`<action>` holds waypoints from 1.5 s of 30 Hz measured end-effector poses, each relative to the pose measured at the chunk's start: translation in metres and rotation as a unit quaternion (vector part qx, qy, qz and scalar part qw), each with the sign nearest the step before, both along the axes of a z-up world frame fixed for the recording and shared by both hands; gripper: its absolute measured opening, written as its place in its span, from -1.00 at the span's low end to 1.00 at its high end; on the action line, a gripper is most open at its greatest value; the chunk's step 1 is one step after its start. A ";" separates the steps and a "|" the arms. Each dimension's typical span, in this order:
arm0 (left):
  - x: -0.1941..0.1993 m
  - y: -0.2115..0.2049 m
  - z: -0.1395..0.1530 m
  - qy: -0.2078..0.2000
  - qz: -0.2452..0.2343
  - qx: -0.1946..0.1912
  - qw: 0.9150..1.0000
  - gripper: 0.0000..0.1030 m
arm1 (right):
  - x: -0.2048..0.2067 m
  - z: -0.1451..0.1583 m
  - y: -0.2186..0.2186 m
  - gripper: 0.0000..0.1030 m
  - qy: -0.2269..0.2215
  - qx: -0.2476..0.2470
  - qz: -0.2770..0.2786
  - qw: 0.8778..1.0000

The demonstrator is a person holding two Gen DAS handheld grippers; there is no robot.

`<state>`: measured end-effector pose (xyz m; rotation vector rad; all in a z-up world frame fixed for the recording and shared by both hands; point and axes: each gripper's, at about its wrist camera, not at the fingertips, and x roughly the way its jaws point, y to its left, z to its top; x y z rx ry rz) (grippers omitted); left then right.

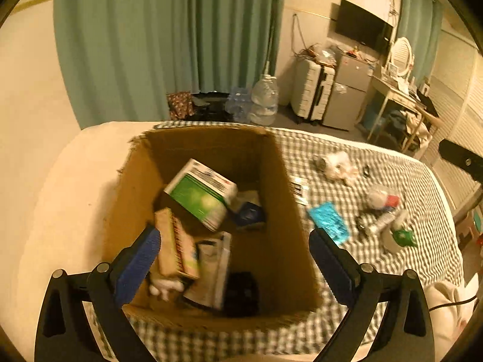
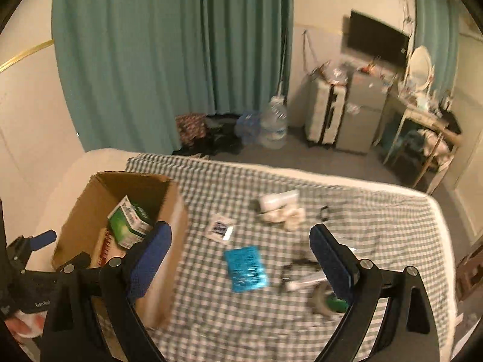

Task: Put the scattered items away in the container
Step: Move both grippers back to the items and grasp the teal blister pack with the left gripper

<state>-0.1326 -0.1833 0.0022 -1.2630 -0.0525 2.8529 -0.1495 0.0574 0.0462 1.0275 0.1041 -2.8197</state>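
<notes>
An open cardboard box (image 1: pixel 280 199) stands on the checked bedspread (image 1: pixel 422 211) and holds a green-and-white carton (image 1: pixel 199 196), a tan box (image 1: pixel 175 244) and other items. My left gripper (image 1: pixel 235 259) hangs open and empty over the box. My right gripper (image 2: pixel 241 259) is open and empty above a shiny blue packet (image 2: pixel 246 268). The box (image 2: pixel 172 211) is at its left. Scattered items lie on the bed: the blue packet (image 1: pixel 329 220), a white bundle (image 1: pixel 335 164), a black-and-white card (image 2: pixel 220 227), a green-labelled bottle (image 2: pixel 327 301).
The bed's far edge drops to a grey floor with water jugs (image 2: pixel 274 123), a suitcase (image 2: pixel 323 114) and a small fridge (image 2: pixel 362 111). A desk (image 2: pixel 428 120) stands at the right. Green curtains (image 2: pixel 169 60) hang behind. The left gripper (image 2: pixel 45 238) shows at the right view's left edge.
</notes>
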 end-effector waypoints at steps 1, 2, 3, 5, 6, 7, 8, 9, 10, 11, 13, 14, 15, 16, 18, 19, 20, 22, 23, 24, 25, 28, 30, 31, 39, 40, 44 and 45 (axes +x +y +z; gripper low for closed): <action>0.004 0.014 0.000 0.001 -0.006 -0.014 1.000 0.96 | 0.006 0.003 0.007 0.84 0.006 0.004 0.000 1.000; 0.009 0.028 0.000 0.006 -0.011 -0.032 0.999 0.96 | 0.014 0.006 0.017 0.86 0.017 0.007 0.000 1.000; 0.012 0.039 -0.001 0.010 -0.014 -0.045 0.999 0.96 | 0.019 0.007 0.025 0.86 0.025 0.010 -0.001 1.000; 0.016 0.062 -0.003 0.013 -0.022 -0.062 0.998 0.96 | 0.028 0.011 0.045 0.88 0.043 0.014 -0.010 0.999; 0.019 0.075 -0.006 0.010 -0.028 -0.064 0.998 0.96 | 0.031 0.011 0.054 0.88 0.046 0.012 -0.010 0.999; 0.021 0.085 -0.007 0.009 -0.030 -0.063 0.998 0.96 | 0.035 0.010 0.060 0.88 0.046 0.010 -0.012 0.999; 0.022 0.098 -0.010 0.006 -0.031 -0.060 0.998 0.96 | 0.038 0.008 0.068 0.88 0.047 0.006 -0.014 0.999; 0.023 0.106 -0.012 0.005 -0.031 -0.058 0.998 0.96 | 0.039 0.006 0.075 0.88 0.046 0.002 -0.014 0.999; 0.024 0.116 -0.015 0.007 -0.030 -0.055 0.998 0.96 | 0.041 0.003 0.084 0.89 0.045 -0.003 -0.014 0.999; 0.025 0.126 -0.017 0.012 -0.028 -0.054 0.998 0.96 | 0.042 0.000 0.091 0.90 0.044 -0.007 -0.014 0.999; 0.029 0.147 -0.022 0.041 -0.013 -0.054 0.998 0.96 | 0.040 -0.011 0.106 0.90 0.033 -0.012 -0.015 0.999; 0.029 0.155 -0.025 0.042 -0.017 -0.053 0.998 0.96 | 0.039 -0.018 0.114 0.90 0.023 -0.012 -0.015 1.000; 0.026 0.166 -0.032 0.033 -0.027 -0.053 0.998 0.96 | 0.037 -0.024 0.122 0.90 0.014 -0.014 -0.015 1.000; 0.023 0.175 -0.038 0.023 -0.037 -0.049 0.998 0.96 | 0.035 -0.031 0.130 0.90 0.006 -0.017 -0.016 1.000; 0.017 0.189 -0.049 0.008 -0.039 -0.045 0.998 0.96 | 0.033 -0.046 0.147 0.90 -0.011 -0.023 -0.021 0.999; 0.014 0.195 -0.054 0.002 -0.039 -0.042 0.998 0.96 | 0.029 -0.054 0.157 0.90 -0.024 -0.026 -0.024 0.999; 0.010 0.200 -0.059 -0.004 -0.039 -0.041 0.998 0.96 | 0.028 -0.060 0.165 0.90 -0.033 -0.028 -0.025 0.999; 0.003 0.207 -0.068 -0.018 -0.036 -0.034 0.999 0.96 | 0.024 -0.074 0.181 0.90 -0.048 -0.033 -0.032 0.998; 0.000 0.210 -0.073 -0.023 -0.031 -0.034 0.999 0.96 | 0.023 -0.080 0.188 0.90 -0.054 -0.037 -0.035 0.997; -0.005 0.211 -0.079 -0.032 -0.020 -0.037 0.999 0.96 | 0.022 -0.087 0.197 0.90 -0.059 -0.044 -0.035 0.997; -0.009 0.213 -0.083 -0.040 -0.013 -0.042 0.998 0.96 | 0.017 -0.096 0.207 0.90 -0.070 -0.050 -0.040 0.995; -0.026 0.214 -0.100 -0.068 0.001 -0.050 0.996 0.96 | 0.007 -0.118 0.225 0.90 -0.098 -0.060 -0.051 0.992; -0.038 0.213 -0.112 -0.083 0.016 -0.050 0.995 0.96 | -0.002 -0.134 0.234 0.90 -0.123 -0.067 -0.059 0.988; -0.044 0.212 -0.117 -0.092 0.020 -0.047 0.994 0.96 | -0.004 -0.142 0.237 0.90 -0.135 -0.069 -0.061 0.987; -0.088 0.200 -0.157 -0.133 0.061 -0.034 0.989 0.96 | -0.033 -0.189 0.235 0.90 -0.201 -0.108 -0.059 0.972; -0.093 0.198 -0.160 -0.135 0.063 -0.031 0.988 0.96 | -0.037 -0.192 0.232 0.90 -0.206 -0.107 -0.059 0.971; -0.111 0.193 -0.172 -0.135 0.074 -0.024 0.988 0.96 | -0.052 -0.204 0.222 0.90 -0.226 -0.098 -0.070 0.967; -0.114 0.191 -0.174 -0.134 0.078 -0.019 0.988 0.96 | -0.055 -0.207 0.220 0.90 -0.228 -0.097 -0.081 0.965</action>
